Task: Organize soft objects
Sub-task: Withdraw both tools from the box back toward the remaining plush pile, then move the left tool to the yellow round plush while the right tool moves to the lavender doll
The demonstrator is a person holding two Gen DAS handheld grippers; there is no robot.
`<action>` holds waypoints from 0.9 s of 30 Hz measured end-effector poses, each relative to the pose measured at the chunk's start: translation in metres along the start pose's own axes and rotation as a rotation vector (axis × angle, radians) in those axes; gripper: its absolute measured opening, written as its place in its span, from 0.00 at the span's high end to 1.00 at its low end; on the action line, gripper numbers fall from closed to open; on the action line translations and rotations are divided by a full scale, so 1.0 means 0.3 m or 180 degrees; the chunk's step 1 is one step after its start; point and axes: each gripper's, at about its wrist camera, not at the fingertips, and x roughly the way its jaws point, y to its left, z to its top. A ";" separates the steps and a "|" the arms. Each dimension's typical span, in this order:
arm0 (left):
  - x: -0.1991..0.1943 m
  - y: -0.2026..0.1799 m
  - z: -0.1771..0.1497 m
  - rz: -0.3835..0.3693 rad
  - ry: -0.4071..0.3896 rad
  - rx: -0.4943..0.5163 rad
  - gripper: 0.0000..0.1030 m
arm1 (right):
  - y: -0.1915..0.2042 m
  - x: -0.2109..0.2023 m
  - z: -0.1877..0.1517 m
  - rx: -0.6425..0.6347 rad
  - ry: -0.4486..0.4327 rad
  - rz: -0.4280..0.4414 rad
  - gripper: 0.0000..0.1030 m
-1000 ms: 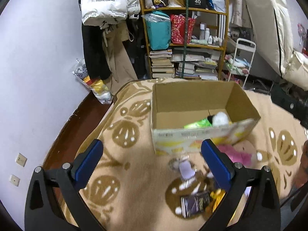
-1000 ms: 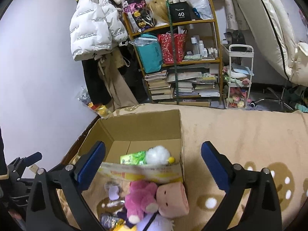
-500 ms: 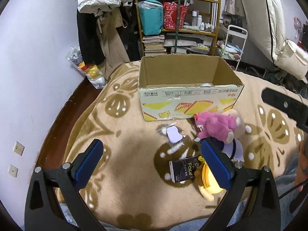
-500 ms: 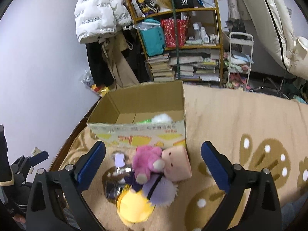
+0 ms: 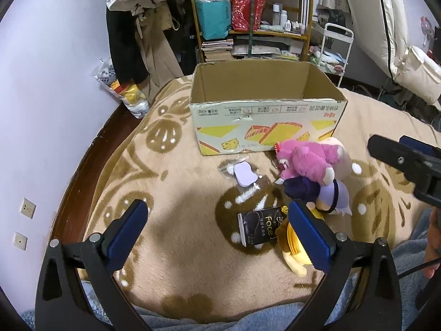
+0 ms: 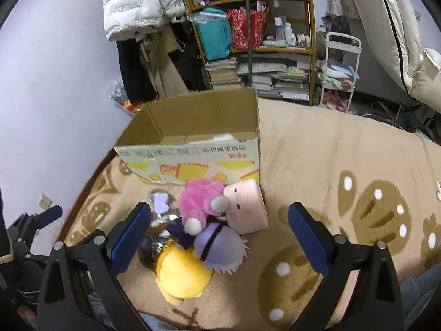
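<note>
Both tools are held above a bed covered by a beige blanket (image 5: 179, 237) with brown floral shapes. The left hand-held gripper (image 5: 217, 234) has its blue-padded jaws spread wide with nothing between them, and the right hand-held gripper (image 6: 220, 237) is likewise wide apart and empty.

Nearest the left hand-held gripper, just ahead of its right finger, lies a black packet (image 5: 257, 229) flat on the blanket, with a yellow plush (image 5: 296, 256) touching its right edge and partly hidden behind that finger. From the right hand-held gripper, the same yellow plush (image 6: 182, 275) sits low between its fingers, closer to the left one.

Just past it is a lavender plush (image 6: 220, 248) crossed by a dark strap, pressed against the yellow one. A pink plush (image 6: 201, 201) lies on top of it, and a pale pink cylinder plush (image 6: 248, 207) with a small face leans against the pink one's right side. To the left of this pile, a small lilac item in a clear wrapper (image 5: 244, 175) lies alone on the blanket.

Beyond the toys stands an open cardboard box (image 5: 264, 127), its printed front wall nearly touching the pink plush. A bit of something pale (image 6: 224, 138) shows just over its rim from the right view.

Farther off are a wooden shelf (image 6: 275, 47) of books and bags, and a white puffer jacket (image 6: 137, 2) hanging on the wall.
</note>
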 end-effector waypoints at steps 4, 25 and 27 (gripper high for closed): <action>0.034 -0.023 -0.008 -0.0015 0.0050 0.0008 0.03 | -0.007 0.047 -0.010 0.0022 0.0198 -0.0018 0.00; 0.186 -0.154 -0.052 -0.0168 0.0432 0.0225 0.03 | -0.034 0.233 -0.062 0.0084 0.0970 -0.0066 0.00; 0.198 -0.167 -0.058 -0.0175 0.0461 0.0261 0.03 | -0.039 0.248 -0.071 0.0100 0.1055 -0.0102 0.00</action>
